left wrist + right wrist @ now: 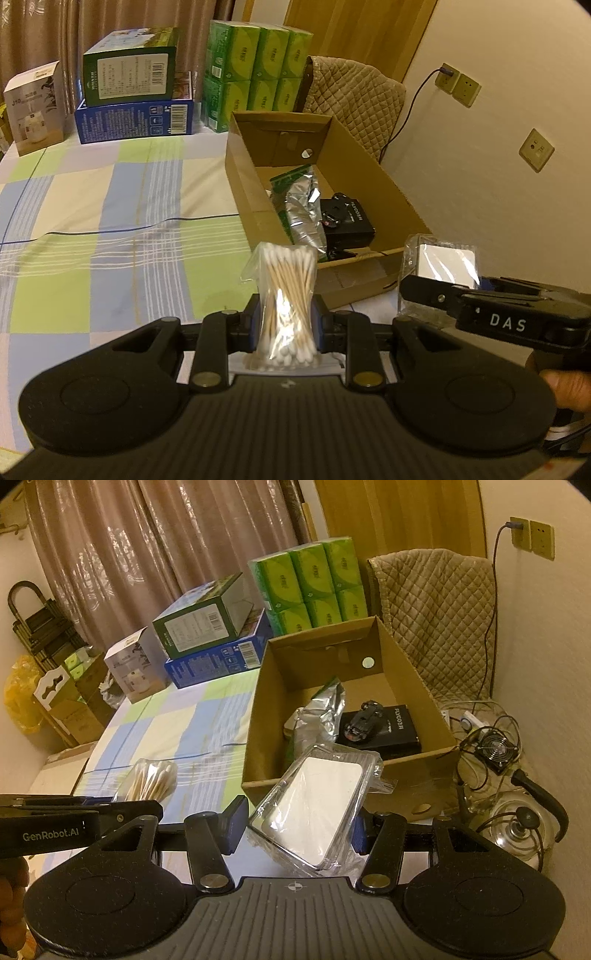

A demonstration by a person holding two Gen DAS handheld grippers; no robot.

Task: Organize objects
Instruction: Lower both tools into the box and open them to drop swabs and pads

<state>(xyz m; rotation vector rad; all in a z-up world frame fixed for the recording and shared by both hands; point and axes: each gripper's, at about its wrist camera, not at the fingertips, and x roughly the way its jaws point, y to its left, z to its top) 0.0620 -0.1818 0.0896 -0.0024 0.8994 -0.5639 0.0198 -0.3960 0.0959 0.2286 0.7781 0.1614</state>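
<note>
At the far left, against the curtain, a white appliance box point(35, 110) stands on the bed point(110, 221), whose cover is checked in green, blue and cream; just beside it a green carton point(129, 72) lies on top of a blue carton point(135, 120); next along, a stack of green tissue packs point(258, 70) rises behind the cardboard box point(243, 177). In the left wrist view the left gripper point(286, 325) is clamped on a clear bag of cotton swabs point(286, 295), held upright with the white tips showing at top and bottom, above the bed and just short of the cardboard box's near corner. The cardboard box is open at the top; inside lie a crumpled silver foil pouch point(304, 214), a black case point(395, 731) with white lettering, and a small dark toy car point(364, 718) on top of the case. To the right, the right gripper point(295, 827) is closed on a clear plastic case point(317, 805) with a white panel inside, held tilted over the box's near wall; a brown quilted cover point(436, 620) is draped behind the box; at the far right a small fan point(495, 749) and a glass kettle point(524, 823) sit among loose cables.
</note>
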